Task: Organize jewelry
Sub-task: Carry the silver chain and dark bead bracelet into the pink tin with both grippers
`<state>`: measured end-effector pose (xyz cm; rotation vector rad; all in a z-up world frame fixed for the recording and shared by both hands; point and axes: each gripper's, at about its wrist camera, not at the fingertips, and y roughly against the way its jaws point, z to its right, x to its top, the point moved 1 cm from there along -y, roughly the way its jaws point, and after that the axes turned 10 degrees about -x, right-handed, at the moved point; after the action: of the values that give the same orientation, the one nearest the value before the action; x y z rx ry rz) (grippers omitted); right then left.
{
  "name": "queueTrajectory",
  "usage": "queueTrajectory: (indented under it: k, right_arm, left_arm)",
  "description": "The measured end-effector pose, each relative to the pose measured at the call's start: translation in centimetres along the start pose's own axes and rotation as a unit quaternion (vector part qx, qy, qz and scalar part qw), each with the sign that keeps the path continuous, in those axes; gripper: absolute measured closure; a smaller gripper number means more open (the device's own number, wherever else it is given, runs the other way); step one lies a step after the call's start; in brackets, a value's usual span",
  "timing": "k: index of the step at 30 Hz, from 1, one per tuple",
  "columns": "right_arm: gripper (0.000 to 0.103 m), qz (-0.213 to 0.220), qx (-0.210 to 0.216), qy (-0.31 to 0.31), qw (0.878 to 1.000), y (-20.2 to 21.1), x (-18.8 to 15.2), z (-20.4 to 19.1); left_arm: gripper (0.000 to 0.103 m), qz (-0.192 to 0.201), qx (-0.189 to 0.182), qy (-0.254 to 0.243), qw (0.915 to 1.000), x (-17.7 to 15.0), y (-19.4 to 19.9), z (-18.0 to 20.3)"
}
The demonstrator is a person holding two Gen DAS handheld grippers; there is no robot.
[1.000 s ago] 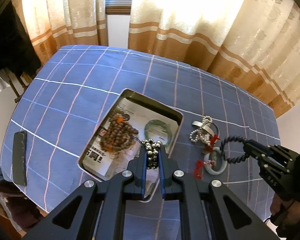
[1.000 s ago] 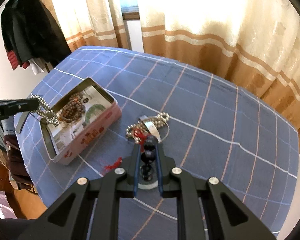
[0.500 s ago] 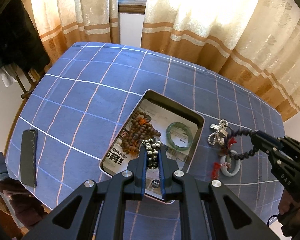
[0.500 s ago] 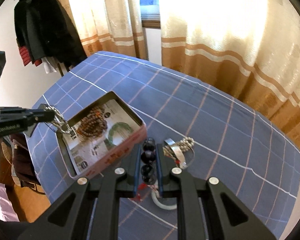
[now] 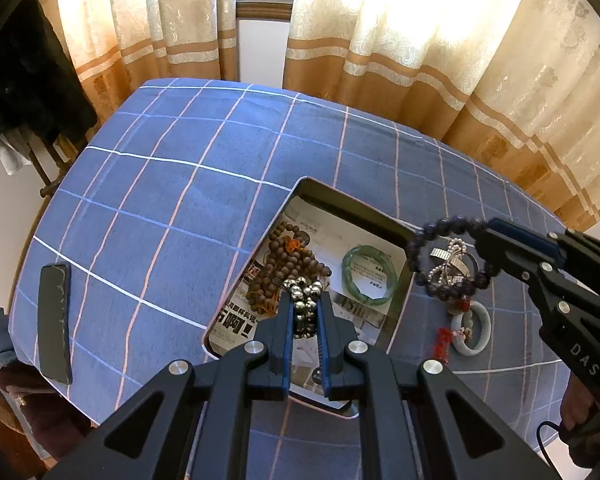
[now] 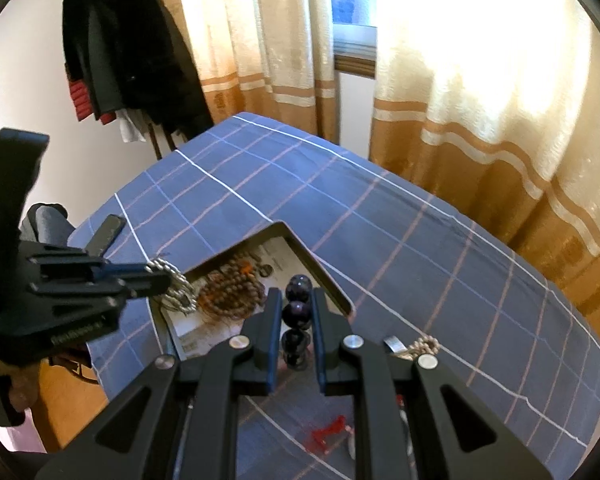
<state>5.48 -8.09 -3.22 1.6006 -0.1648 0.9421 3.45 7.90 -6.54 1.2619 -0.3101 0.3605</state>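
Note:
An open metal tin (image 5: 342,204) (image 6: 300,240) on the blue checked cloth holds a brown bead strand (image 5: 288,264) (image 6: 232,292) and a green bangle (image 5: 368,276). My left gripper (image 5: 305,312) (image 6: 156,276) is shut on a silver bead bracelet (image 5: 304,292) (image 6: 176,286) above the tin's near end. My right gripper (image 6: 297,312) (image 5: 488,228) is shut on a dark bead bracelet (image 6: 298,308) (image 5: 440,256), held in the air over the tin's right edge.
On the cloth right of the tin lie a silver chain with a band (image 5: 450,260) (image 6: 416,346), a white bangle (image 5: 472,328) and red tassels (image 5: 442,340) (image 6: 328,436). A black flat bar (image 5: 54,324) (image 6: 106,234) lies near the left table edge. Curtains hang behind.
My right gripper has carried the dark bead bracelet up and left, from over the loose jewelry to the tin's right edge. My left gripper still holds the silver bracelet over the tin.

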Motion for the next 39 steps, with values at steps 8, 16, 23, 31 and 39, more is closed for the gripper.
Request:
queueTrajectory:
  k: [8,16,23,31,39]
  right_arm:
    - [0.086,-0.004,0.017,0.02,1.0,-1.5,0.8,-2.1]
    - [0.086,-0.02,0.025,0.03,0.999,-3.4,0.1,-3.5]
    - [0.086,-0.036,0.025,0.03,0.999,-4.8,-0.8,-3.8]
    - [0.086,-0.05,0.007,0.038,0.998,-6.5,-1.8,-3.7]
    - [0.086,-0.057,-0.024,0.063,0.996,-7.7,-2.2,-4.0]
  left_arm:
    - [0.093,-0.008,0.001,0.001,1.0,0.1,-0.8,-0.5]
    - [0.093,-0.022,0.009,0.006,0.9997,-0.3,-2.3,-1.6]
    - [0.093,-0.035,0.011,0.013,0.9992,-0.8,-3.4,-2.4]
    - [0.093,-0.05,0.026,0.01,0.9984,-1.1,-4.9,-2.8]
    - [0.093,-0.065,0.036,0.012,0.9971,-1.5,-6.1,-3.3]
